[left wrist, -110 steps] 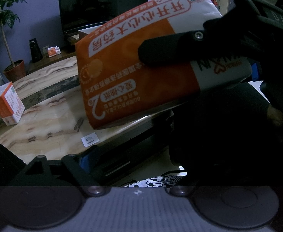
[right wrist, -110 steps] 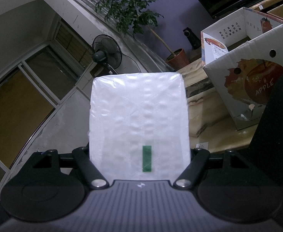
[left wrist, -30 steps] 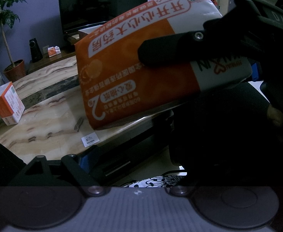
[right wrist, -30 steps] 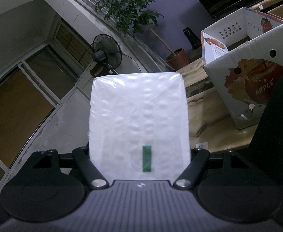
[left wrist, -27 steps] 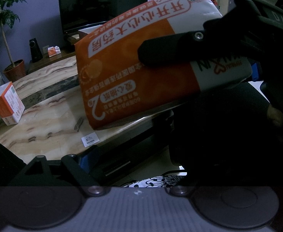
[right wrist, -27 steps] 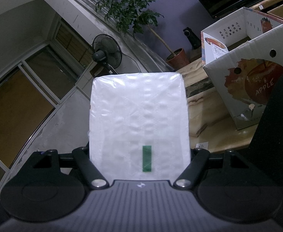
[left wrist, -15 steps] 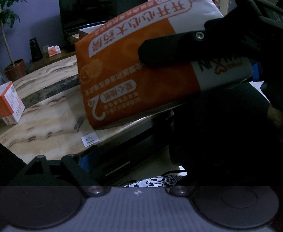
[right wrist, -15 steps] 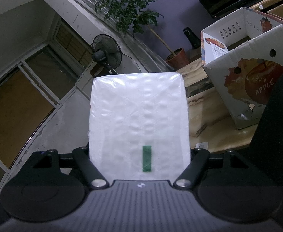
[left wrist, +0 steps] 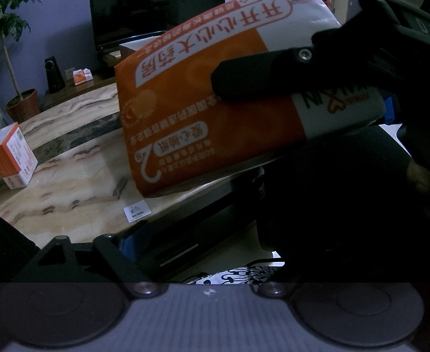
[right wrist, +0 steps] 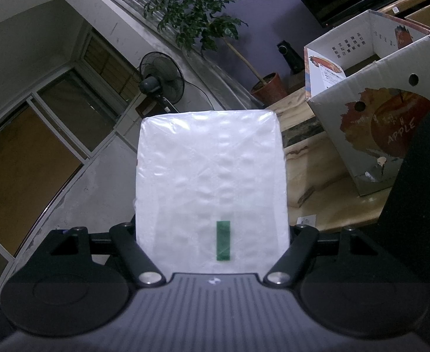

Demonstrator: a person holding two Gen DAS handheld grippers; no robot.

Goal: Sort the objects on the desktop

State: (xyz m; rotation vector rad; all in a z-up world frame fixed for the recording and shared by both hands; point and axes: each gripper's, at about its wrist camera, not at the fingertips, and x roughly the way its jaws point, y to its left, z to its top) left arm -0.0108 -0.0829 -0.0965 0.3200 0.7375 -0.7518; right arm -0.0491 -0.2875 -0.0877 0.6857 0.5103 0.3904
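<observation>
My right gripper [right wrist: 212, 234] is shut on an orange and white tissue pack [right wrist: 210, 184], whose white underside fills the middle of the right wrist view. In the left wrist view the same tissue pack [left wrist: 203, 123] hangs in the air over the marble table's near edge, with a right gripper finger [left wrist: 261, 79] pressed across its printed face. My left gripper [left wrist: 206, 252] is low at the table's near edge; its fingers are spread wide with nothing between them.
An open cardboard apple box [right wrist: 379, 111] stands on the marble table [left wrist: 68, 187] at the right. A small orange and white box [left wrist: 12, 158] stands at the table's left. A television, a speaker and a potted plant [left wrist: 21, 105] are behind. A standing fan [right wrist: 160, 83] is at the left.
</observation>
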